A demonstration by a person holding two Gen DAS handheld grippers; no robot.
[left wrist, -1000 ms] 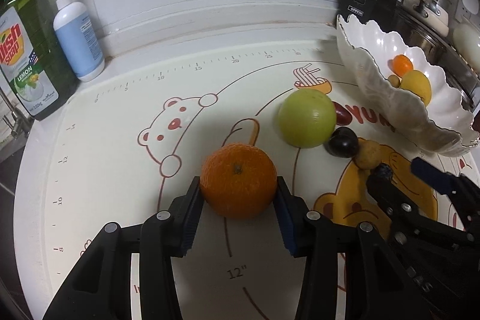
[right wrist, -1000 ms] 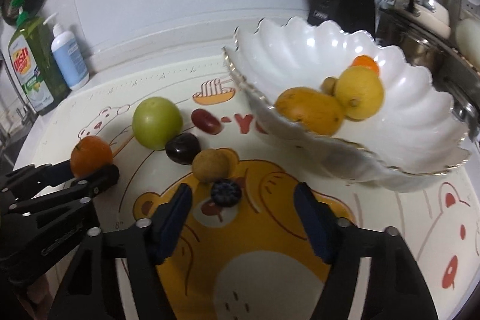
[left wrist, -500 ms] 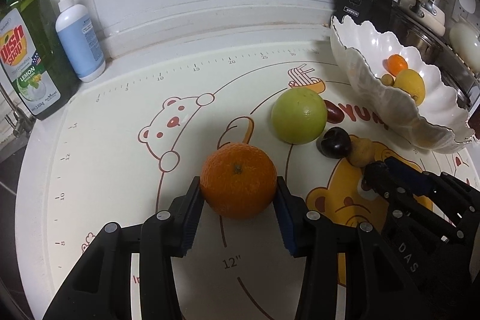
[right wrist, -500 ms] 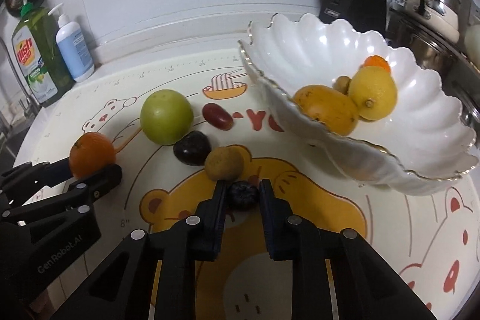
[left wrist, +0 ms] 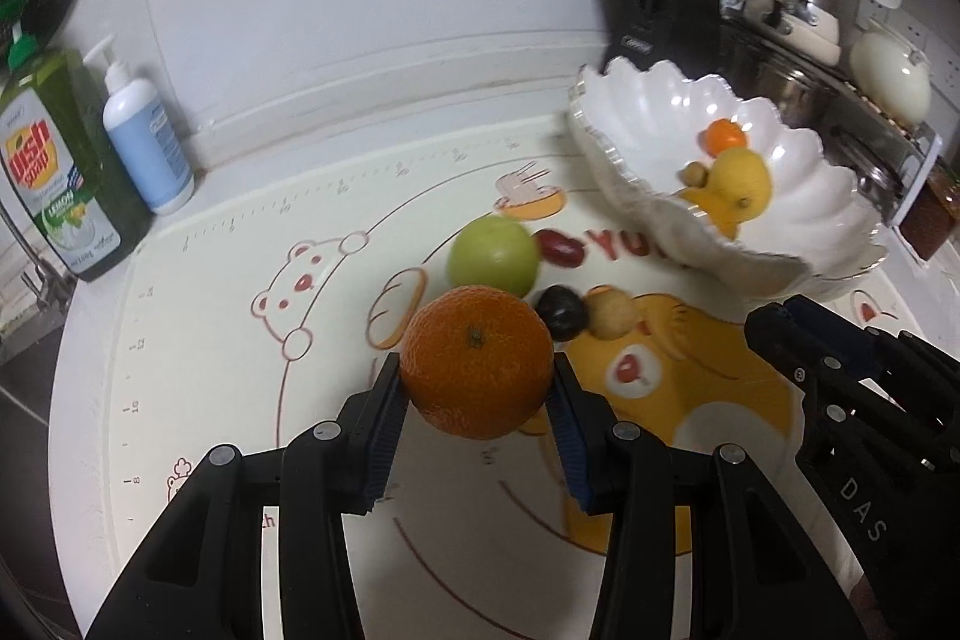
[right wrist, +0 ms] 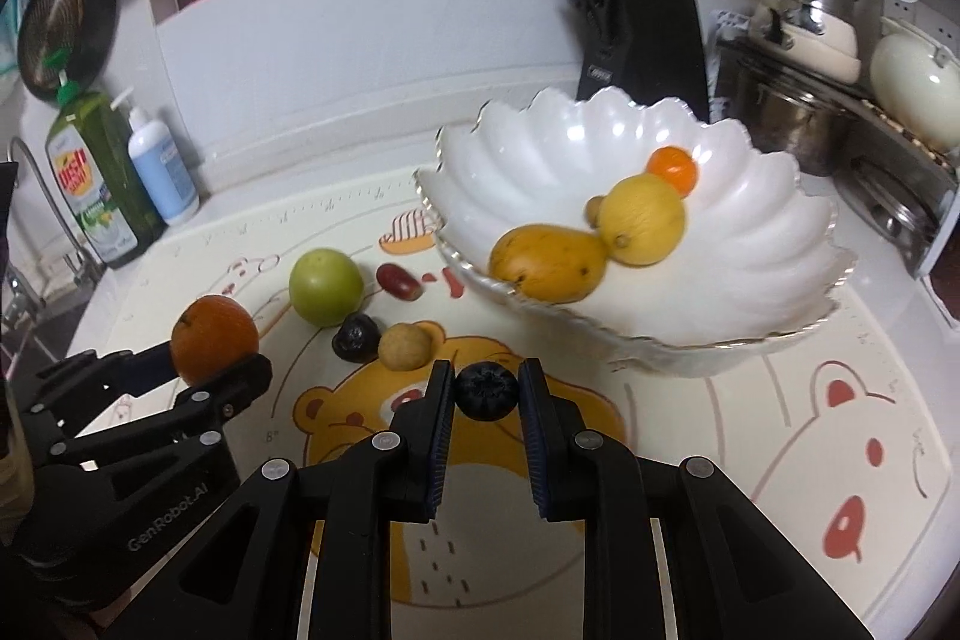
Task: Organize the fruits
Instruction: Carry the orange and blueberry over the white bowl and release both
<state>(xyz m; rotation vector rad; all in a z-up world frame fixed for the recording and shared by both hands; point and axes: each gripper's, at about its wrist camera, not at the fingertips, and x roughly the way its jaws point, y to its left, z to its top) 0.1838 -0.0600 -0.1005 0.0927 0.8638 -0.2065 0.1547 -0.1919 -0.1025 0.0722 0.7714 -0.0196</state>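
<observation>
1. My left gripper (left wrist: 477, 388) is clamping the orange (left wrist: 477, 361) between both blue-padded fingers (left wrist: 384, 436), spread wide to fit it. The orange is sitting at the fingertips, above the printed mat (left wrist: 198, 340), its stem end facing the camera.
2. My right gripper (right wrist: 485, 400) is pinching a blueberry (right wrist: 486, 391); its fingers (right wrist: 438, 436) are drawn nearly together, one pad touching each side of the berry.
3. Both grippers are reaching forward over the bench; the left is sitting to the left of the right, and the right is pointing toward the near rim of the scalloped white bowl (right wrist: 540, 142).
4. In the bowl, a mango (right wrist: 549, 262), a lemon (right wrist: 642, 220), a small tangerine (right wrist: 672, 169) and a little brown fruit are lying together.
5. On the mat near the bowl, a green apple (right wrist: 326, 286), a red date (right wrist: 397, 280), a dark plum (right wrist: 356, 337) and a tan round fruit (right wrist: 405, 346) are lying close together.
6. In my left view the orange is hiding part of the green apple, and the right gripper's tips are blurred, so the blueberry is not showing there.
</observation>
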